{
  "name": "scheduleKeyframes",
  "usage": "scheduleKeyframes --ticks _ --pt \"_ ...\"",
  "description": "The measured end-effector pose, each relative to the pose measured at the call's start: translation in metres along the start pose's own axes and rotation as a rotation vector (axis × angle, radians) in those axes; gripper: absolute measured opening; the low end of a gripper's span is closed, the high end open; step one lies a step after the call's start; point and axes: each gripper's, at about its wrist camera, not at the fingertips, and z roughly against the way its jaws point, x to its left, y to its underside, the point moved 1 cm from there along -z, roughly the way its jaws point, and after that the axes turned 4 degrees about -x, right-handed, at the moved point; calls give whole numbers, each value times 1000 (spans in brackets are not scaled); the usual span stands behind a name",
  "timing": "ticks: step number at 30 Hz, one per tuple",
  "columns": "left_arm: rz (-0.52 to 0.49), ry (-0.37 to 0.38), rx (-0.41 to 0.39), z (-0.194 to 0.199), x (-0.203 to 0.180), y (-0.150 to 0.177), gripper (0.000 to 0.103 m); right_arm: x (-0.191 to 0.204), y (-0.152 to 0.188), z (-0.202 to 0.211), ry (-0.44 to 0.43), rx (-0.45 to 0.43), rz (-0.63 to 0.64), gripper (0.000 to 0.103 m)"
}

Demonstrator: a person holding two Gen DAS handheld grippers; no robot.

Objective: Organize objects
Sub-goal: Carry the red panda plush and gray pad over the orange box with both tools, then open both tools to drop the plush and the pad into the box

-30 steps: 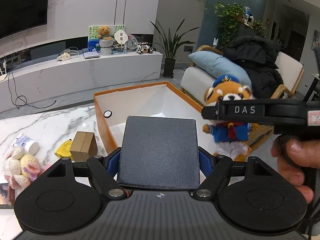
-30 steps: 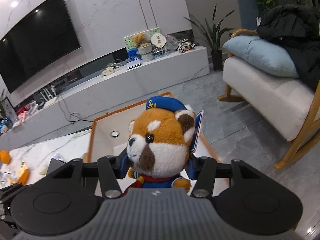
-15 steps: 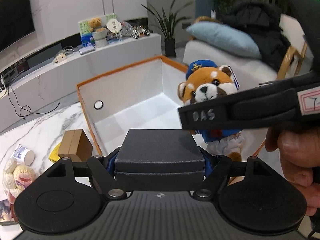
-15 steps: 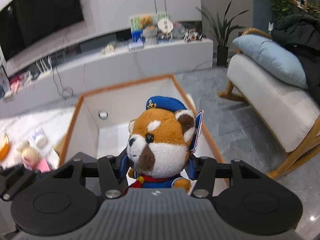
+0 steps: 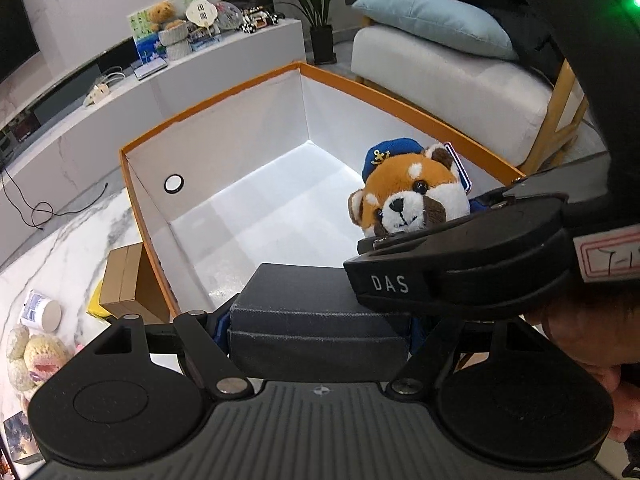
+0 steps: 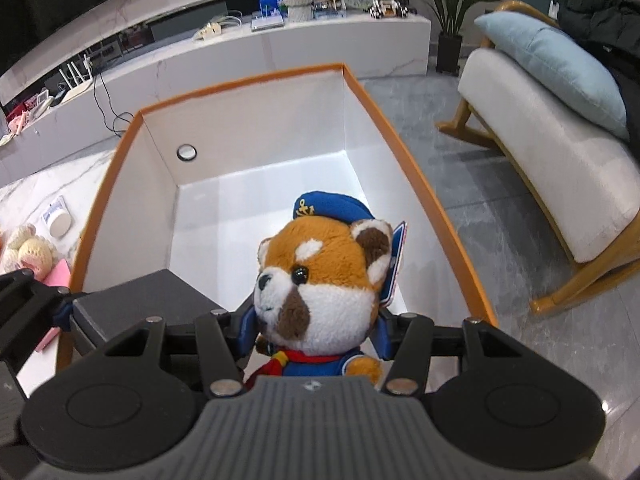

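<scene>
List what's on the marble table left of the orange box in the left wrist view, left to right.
Crocheted toy → white jar → yellow thing → cardboard box → orange box.

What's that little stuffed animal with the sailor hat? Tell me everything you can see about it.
The plush toy is a soft, furry red panda: orange head, white muzzle and cheeks, brown patches, black bead eyes. It wears a blue cap with a gold anchor, a blue outfit and a red scarf, with a tag behind one ear. It sits upright, clamped at the body in the right tool, over the open orange-rimmed box.
</scene>
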Motion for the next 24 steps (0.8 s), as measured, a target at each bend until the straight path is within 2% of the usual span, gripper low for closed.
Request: scheduleKeyframes --ticks 12,15,20,24 --pt "9 1 -13 0 0 -1 89 -4 1 -5 9 29 -18 60" --pt "16 12 -24 2 0 -1 89 -3 -1 0 8 14 -18 61" --pt "28 15 -46 10 4 -4 89 -5 -5 13 10 -45 -48 70" --pt "51 21 -70 18 10 -6 89 -9 -7 19 21 -66 -73 70"
